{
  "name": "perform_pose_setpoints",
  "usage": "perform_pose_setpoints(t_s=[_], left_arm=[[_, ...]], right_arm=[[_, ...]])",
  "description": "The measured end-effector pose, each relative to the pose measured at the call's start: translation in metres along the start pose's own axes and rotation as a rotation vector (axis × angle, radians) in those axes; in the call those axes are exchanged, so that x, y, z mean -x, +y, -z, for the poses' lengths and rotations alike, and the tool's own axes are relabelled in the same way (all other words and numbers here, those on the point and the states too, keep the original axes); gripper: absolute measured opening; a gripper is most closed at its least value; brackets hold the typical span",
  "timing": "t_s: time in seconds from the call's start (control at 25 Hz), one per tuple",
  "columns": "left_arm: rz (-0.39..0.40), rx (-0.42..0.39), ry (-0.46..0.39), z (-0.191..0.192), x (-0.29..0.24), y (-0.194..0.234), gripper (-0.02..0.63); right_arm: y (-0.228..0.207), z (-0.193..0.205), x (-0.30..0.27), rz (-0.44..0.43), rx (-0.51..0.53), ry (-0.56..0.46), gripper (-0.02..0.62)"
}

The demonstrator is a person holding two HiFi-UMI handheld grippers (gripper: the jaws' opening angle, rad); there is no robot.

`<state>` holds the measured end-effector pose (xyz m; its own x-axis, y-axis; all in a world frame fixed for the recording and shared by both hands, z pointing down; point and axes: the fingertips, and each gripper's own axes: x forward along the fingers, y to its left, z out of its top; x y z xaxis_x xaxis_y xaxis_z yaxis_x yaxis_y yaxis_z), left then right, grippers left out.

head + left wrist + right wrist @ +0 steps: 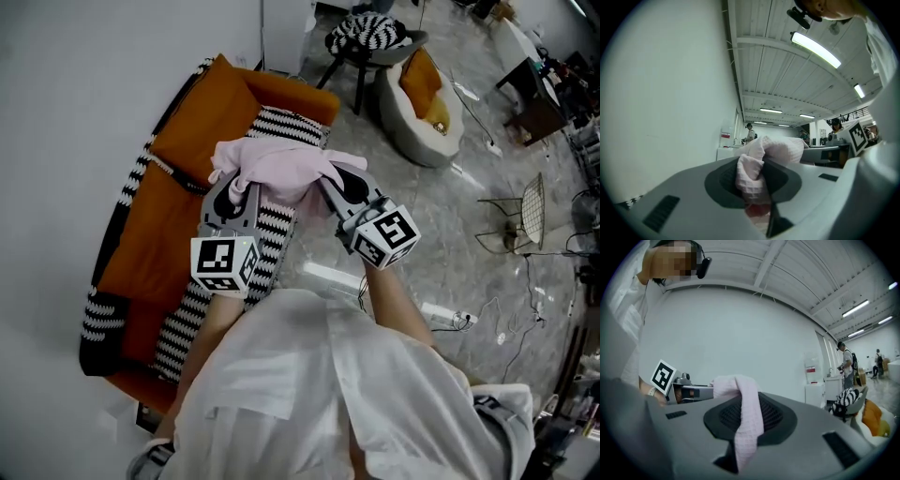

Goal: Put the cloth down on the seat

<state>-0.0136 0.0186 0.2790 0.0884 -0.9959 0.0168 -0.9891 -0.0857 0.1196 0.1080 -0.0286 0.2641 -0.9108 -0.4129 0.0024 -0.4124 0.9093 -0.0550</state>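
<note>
The person holds 2 grippers side by side over an orange sofa, and both are clamped on the same pink cloth. The left gripper has its jaws narrowed on a thick bunched wad of the waffle-weave fabric, which fills the gap between the pads in the left gripper view. The right gripper pinches a thinner fold, which drapes over one jaw and hangs down between the 2 in the right gripper view. The cloth spans the short gap between the grippers in a crumpled heap, above the black-and-white striped cushion that runs along the sofa's front. Whether it touches the cushion cannot be told. Beyond the sofa, on the marble-look floor, stand a dark chair carrying a striped cushion and a round white seat with an orange pillow in it. A wire chair stands further to the right.
</note>
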Motion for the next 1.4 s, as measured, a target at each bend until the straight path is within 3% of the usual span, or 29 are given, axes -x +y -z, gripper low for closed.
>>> perform_pose_setpoints(t_s=[0.36,0.56,0.8,1.08,1.4], left_arm=[[-0.093,0.018,0.0,0.006,-0.049,0.044,0.095],[-0.222,0.039,0.025,0.023,-0.081,0.08,0.095],[-0.427,0.131,0.037,0.062,-0.133,0.122,0.095],[-0.671,0.301,0.121,0.164,-0.166,0.147,0.095],[-0.788,0.489,0.296,0.315,-0.17,0.148,0.097]], right_arm=[[-0.042,0.008,-0.07,-0.108,0.014,0.027,0.064],[-0.074,0.026,-0.133,-0.274,0.01,0.072,0.064],[-0.122,0.066,-0.212,-0.515,0.005,0.169,0.063],[-0.154,0.165,-0.269,-0.773,0.026,0.377,0.064],[-0.165,0.316,-0.277,-0.924,0.029,0.619,0.063]])
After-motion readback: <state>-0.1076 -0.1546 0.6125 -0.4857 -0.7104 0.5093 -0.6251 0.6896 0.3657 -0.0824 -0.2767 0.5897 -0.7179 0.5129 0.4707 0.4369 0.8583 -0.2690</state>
